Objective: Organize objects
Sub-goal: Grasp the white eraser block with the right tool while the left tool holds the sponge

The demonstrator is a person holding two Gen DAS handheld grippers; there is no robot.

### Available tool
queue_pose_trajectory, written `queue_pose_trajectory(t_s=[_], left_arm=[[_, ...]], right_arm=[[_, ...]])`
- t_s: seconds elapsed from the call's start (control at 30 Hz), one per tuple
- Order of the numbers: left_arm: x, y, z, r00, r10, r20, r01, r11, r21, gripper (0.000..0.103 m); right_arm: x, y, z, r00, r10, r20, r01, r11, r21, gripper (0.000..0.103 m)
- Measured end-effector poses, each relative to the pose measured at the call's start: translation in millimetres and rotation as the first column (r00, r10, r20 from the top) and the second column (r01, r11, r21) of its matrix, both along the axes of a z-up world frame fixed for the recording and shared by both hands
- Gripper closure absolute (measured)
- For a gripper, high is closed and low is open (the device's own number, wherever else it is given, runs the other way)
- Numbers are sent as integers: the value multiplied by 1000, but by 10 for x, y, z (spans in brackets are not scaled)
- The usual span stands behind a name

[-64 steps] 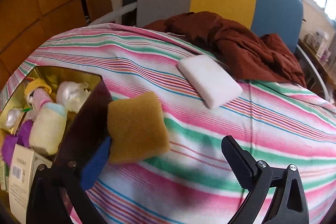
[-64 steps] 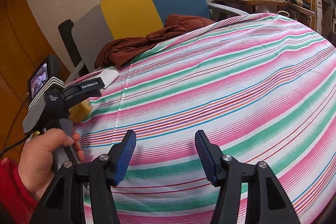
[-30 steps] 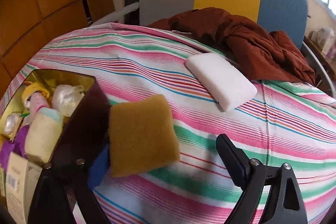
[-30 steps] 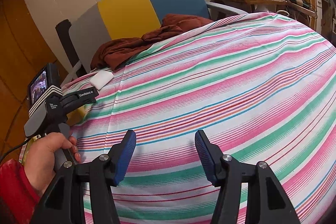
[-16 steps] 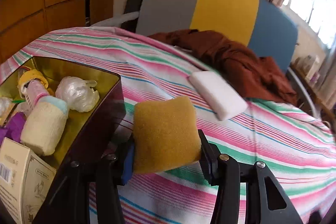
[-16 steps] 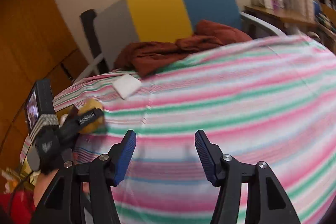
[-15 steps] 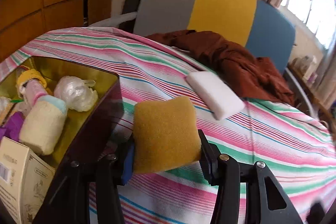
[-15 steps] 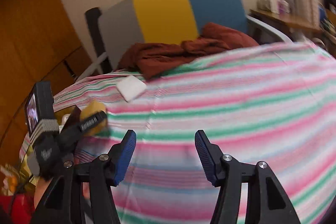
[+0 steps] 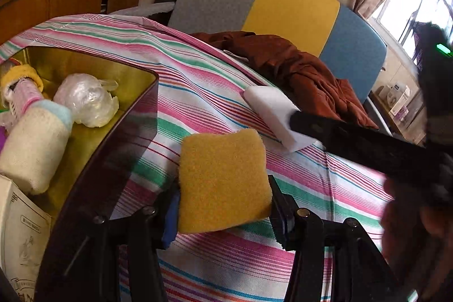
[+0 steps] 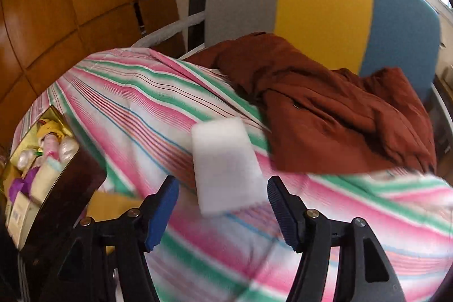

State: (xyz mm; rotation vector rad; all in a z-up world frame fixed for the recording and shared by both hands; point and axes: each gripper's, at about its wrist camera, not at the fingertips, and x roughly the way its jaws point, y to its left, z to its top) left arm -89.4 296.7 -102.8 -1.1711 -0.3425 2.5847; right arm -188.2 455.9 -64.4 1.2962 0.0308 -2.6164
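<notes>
Beyond both of your claws stands the chair [image 10: 320,4] with its grey, yellow and blue back, a brown garment [image 10: 334,109] heaped in front of it. The striped cloth [image 9: 203,92] covers the surface under your claws. To the left of your left claw [image 9: 223,205] sits the gold tin [image 9: 136,115], holding soft bundles and a box. That left claw is clamped on the yellow sponge [image 9: 222,180], its pads pressing both sides, just right of the tin's wall. Your right claw [image 10: 223,211] has just been opening; its jaws stand wide, the white sponge [image 10: 226,163] lying between and just past the tips, untouched.
</notes>
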Motion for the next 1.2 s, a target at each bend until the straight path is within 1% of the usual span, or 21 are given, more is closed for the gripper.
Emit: queue_pose_trajectory(t_s=[0.07, 0.13, 0.17, 0.23, 0.27, 0.33, 0.4, 0.43, 0.5, 0.63, 0.67, 0.73, 0.77, 0.8, 0.83, 0.87, 0.97, 1.07, 1.13, 1.17, 1.2], left_arm=[[9, -5, -4, 1000, -2, 0, 2, 1000, 3, 50], [15, -5, -8, 1000, -5, 0, 5, 1000, 4, 50], [21, -4, -9, 1000, -7, -1, 7, 1000, 3, 50], [12, 1, -9, 1000, -12, -1, 12, 1000, 0, 49], [12, 6, -9, 1000, -14, -1, 14, 1000, -1, 49], [17, 8, -8, 1000, -15, -2, 15, 1000, -5, 48], [23, 9, -7, 1000, -15, -3, 15, 1000, -8, 48], [25, 9, -6, 1000, -15, -2, 15, 1000, -8, 48], [28, 1, -4, 1000, -15, -3, 15, 1000, -3, 48], [32, -1, -1, 1000, -16, -3, 16, 1000, 0, 48], [40, 7, -1, 1000, -16, -4, 16, 1000, -4, 48], [43, 21, 1, 1000, -15, -5, 15, 1000, -15, 48], [49, 28, 3, 1000, -15, -5, 15, 1000, -20, 48], [51, 29, 8, 1000, -15, -6, 15, 1000, -23, 48], [52, 27, 9, 1000, -15, -6, 15, 1000, -23, 48], [55, 29, 12, 1000, -15, -7, 15, 1000, -24, 48], [51, 27, 12, 1000, -15, -7, 15, 1000, -20, 48], [38, 45, 11, 1000, -15, -8, 15, 1000, -27, 48], [39, 58, 14, 1000, -15, -9, 15, 999, -34, 48], [40, 51, 14, 1000, -15, -8, 15, 999, -31, 48], [40, 39, 12, 1000, -15, -8, 15, 1000, -23, 48]], right_arm=[[-110, -33, -71, 1000, 3, 21, -3, 1000, 6, 37], [-167, -65, -131, 1000, -16, 9, 15, 998, 57, 35], [-186, -55, -163, 999, -32, 11, 31, 997, 71, 37], [-156, -9, -178, 998, -56, -1, 56, 996, 68, 50], [-132, 37, -178, 998, -68, -9, 69, 996, 63, 59], [-53, 172, -146, 995, -102, -20, 103, 995, 14, 64], [58, 308, -115, 990, -142, -25, 141, 989, -41, 71], [107, 361, -110, 987, -158, -22, 156, 986, -65, 72], [244, 437, -99, 983, -184, -22, 182, 980, -78, 80], [630, 566, -58, 976, -213, -35, 210, 975, -75, 80], [738, 615, -34, 974, -226, -32, 223, 971, -92, 80], [984, 771, -47, 970, -243, 13, 241, 950, -197, 80], [1065, 828, -66, 968, -249, 41, 251, 936, -245, 76], [1187, 903, -104, 960, -270, 69, 279, 919, -280, 67], [1283, 952, -140, 950, -298, 91, 311, 905, -291, 61], [1396, 1017, -170, 936, -334, 109, 352, 891, -287, 53], [1715, 1128, -153, 903, -424, 73, 429, 874, -228, 51], [1881, 1208, -39, 886, -464, 9, 457, 866, -202, 50], [1837, 1178, 66, 883, -469, -28, 457, 871, -183, 49], [1797, 1159, 133, 892, -449, -56, 436, 886, -159, 47], [1721, 1154, 199, 911, -404, -83, 393, 911, -122, 45]])
